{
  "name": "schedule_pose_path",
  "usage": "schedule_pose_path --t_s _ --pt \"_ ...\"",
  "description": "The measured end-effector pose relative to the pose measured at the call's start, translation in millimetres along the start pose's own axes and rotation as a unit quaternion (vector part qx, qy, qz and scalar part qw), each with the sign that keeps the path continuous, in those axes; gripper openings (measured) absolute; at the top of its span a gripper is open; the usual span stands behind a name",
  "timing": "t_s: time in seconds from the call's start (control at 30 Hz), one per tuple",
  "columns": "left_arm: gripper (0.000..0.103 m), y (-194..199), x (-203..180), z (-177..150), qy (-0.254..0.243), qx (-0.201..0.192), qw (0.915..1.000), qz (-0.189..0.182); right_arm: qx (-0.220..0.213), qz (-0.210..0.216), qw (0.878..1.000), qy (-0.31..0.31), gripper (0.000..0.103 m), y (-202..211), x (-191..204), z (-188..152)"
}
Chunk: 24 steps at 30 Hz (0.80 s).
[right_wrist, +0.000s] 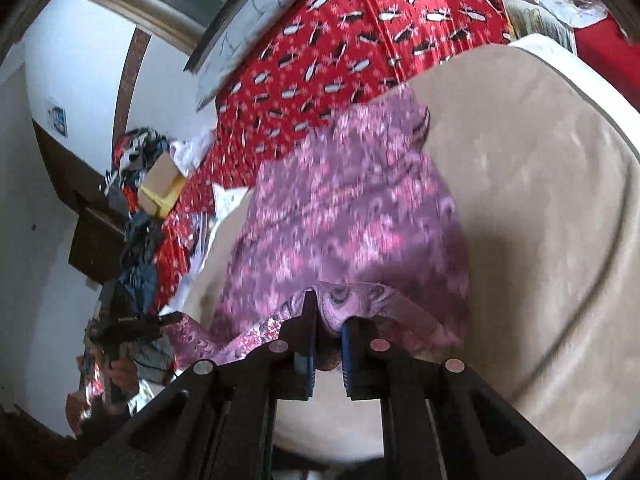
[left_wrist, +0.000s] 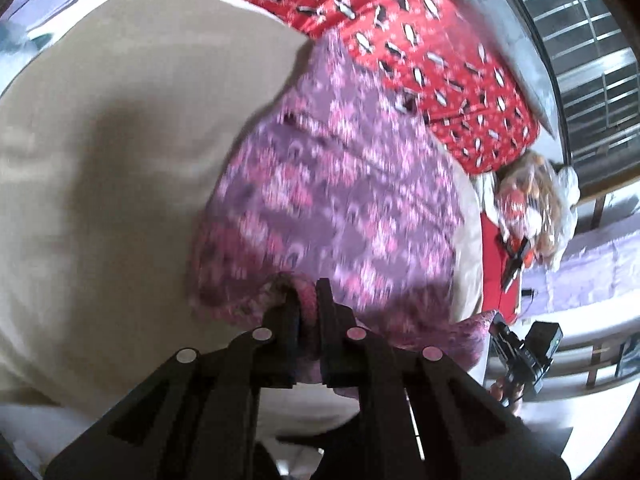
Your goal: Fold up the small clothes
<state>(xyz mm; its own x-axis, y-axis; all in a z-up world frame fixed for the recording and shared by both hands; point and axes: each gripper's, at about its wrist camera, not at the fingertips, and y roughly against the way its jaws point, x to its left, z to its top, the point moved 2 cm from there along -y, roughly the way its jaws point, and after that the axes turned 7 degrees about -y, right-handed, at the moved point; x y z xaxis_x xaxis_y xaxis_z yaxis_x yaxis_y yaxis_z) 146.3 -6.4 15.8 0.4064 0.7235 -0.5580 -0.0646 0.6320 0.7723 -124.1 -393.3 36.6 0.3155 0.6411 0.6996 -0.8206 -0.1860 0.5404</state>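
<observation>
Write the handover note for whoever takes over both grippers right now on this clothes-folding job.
Left gripper: jaws shut on the near edge of the purple-pink patterned garment.
Right gripper: jaws shut on the same edge, further along.
Where things are: the garment's near edge is raised in the jaws; the rest trails away over the beige cushion. The red penguin-print fabric lies beyond it.
Done: both near-edge grips taken, edge picked up.
Left: likely carry the held edge over to the far edge, release and smooth. No finished fold is visible; the views are motion-blurred.
</observation>
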Motion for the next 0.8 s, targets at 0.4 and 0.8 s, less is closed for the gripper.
schedule_pose_path --t_s 0.4,0.8 --pt "0.005 -48 3 125 0.035 -0.072 0.9968 0.006 -0.056 0.003 0.998 -0.018 0.009 -63 -7 110" --pt "0.005 -120 6 251 0.038 -0.083 0.9946 0.05 -0.097 -0.019 0.991 -0.095 0.009 -142 -50 202"
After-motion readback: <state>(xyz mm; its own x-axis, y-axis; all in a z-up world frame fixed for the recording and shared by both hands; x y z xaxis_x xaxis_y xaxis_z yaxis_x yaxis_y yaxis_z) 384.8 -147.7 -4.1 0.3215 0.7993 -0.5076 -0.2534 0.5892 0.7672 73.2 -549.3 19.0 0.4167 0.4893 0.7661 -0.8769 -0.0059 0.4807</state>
